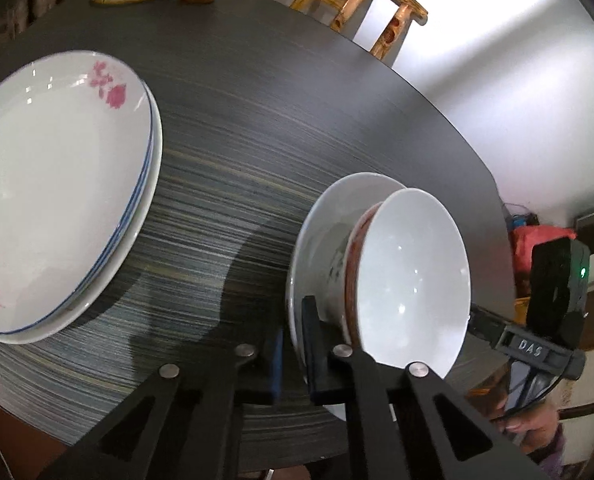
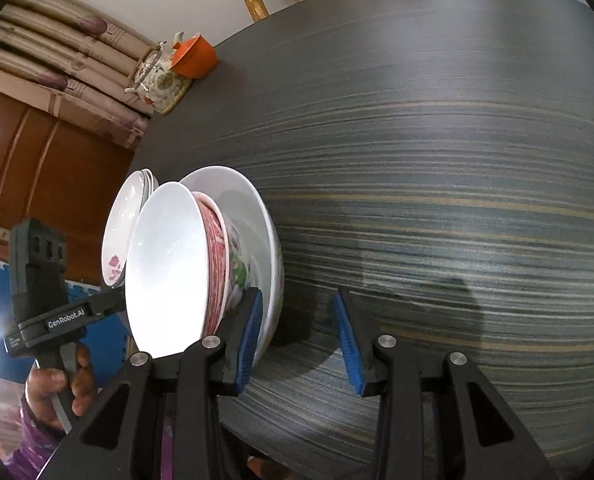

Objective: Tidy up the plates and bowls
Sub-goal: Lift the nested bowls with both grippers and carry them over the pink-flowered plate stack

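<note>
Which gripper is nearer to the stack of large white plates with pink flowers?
Left. The left gripper, shut on the white dish's rim, is beside the flowered plate stack. The right gripper is on that dish's far side.

the left claw (image 1: 293,354) points steeply down, its jaws closed tight on a plate rim. the right claw (image 2: 301,344) also points down, jaws apart and holding nothing. a hand (image 2: 59,390) grips the left handle.

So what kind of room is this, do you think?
Most likely a home dining area: a dark wood-grain dining table with stacked plates, a wooden chair pulled up to it, and a floral teapot near the wall.
</note>
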A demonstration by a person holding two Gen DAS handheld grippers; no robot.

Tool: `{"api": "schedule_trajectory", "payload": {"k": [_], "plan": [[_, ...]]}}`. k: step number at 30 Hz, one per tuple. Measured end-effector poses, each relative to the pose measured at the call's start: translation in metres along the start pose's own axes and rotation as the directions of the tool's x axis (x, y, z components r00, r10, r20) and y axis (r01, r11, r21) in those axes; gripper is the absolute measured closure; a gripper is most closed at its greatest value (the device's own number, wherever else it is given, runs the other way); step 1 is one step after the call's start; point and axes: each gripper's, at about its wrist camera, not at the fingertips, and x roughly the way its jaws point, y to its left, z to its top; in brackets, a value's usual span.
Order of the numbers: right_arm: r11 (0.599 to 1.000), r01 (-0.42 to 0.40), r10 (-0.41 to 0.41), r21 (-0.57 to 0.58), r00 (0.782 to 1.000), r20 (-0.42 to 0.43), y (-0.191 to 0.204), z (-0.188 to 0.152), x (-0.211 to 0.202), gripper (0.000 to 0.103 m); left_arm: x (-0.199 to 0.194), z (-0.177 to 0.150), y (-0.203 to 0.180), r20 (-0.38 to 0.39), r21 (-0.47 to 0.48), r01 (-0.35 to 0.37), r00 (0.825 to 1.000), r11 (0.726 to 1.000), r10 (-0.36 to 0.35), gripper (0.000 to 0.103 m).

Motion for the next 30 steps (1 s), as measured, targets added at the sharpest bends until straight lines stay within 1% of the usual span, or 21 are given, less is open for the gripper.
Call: {"api": "schedule_trajectory", "payload": {"k": [3,5,7,10,11,12,13,16,19,23,30], "plan": [[1.000,-0.015,0.015,0.000,1.000,-0.004,-0.003,0.001,0.002,0.067,0.001,0.000,0.002,-0.002,-0.005,0.012,1.000,1.000,-0.012,0.096],[1.000,-0.027,0.027,-0.005,1.000,-0.010,-0.004,0.001,0.003,0.068,0.001,0.000,0.002,0.002,0.012,-0.008,1.000,1.000,0.008,0.096],[0.999,-0.040,0.040,-0.017,0.999,-0.011,-0.002,0.001,0.004,0.072,0.001,-0.001,0.000,0.011,0.031,-0.026,1.000,0.999,0.026,0.096],[0.997,-0.054,0.053,-0.058,0.999,-0.012,0.006,0.000,0.004,0.086,-0.001,-0.003,0.000,0.017,0.023,-0.028,0.999,0.999,0.028,0.096],[0.996,-0.054,0.053,-0.071,0.998,-0.016,0.010,-0.001,0.004,0.087,-0.002,-0.004,0.000,0.021,0.024,-0.030,0.999,0.999,0.029,0.096],[0.996,-0.029,0.028,-0.088,1.000,-0.013,0.014,-0.001,0.004,0.087,-0.003,-0.007,-0.002,0.025,0.028,-0.033,0.999,0.999,0.033,0.096],[0.996,-0.023,0.022,-0.089,1.000,-0.009,0.015,-0.001,0.004,0.087,-0.003,-0.008,-0.003,0.029,0.031,-0.034,0.999,0.999,0.033,0.096],[0.997,-0.061,0.061,-0.043,0.998,-0.005,0.008,-0.003,0.003,0.087,-0.004,-0.011,-0.004,0.030,0.028,-0.034,0.999,0.999,0.034,0.096],[0.998,-0.057,0.058,-0.041,0.998,0.003,0.010,-0.007,0.003,0.087,-0.006,-0.012,-0.002,0.032,0.018,-0.029,0.999,0.999,0.028,0.097],[0.996,-0.084,0.084,-0.009,0.996,-0.004,0.010,-0.011,0.004,0.087,-0.010,-0.010,0.000,0.041,0.008,-0.031,0.999,0.999,0.031,0.099],[0.994,-0.106,0.106,-0.007,0.994,-0.005,0.023,-0.010,0.000,0.087,-0.032,-0.006,-0.003,0.080,0.004,-0.035,0.996,0.999,0.035,0.099]]}}
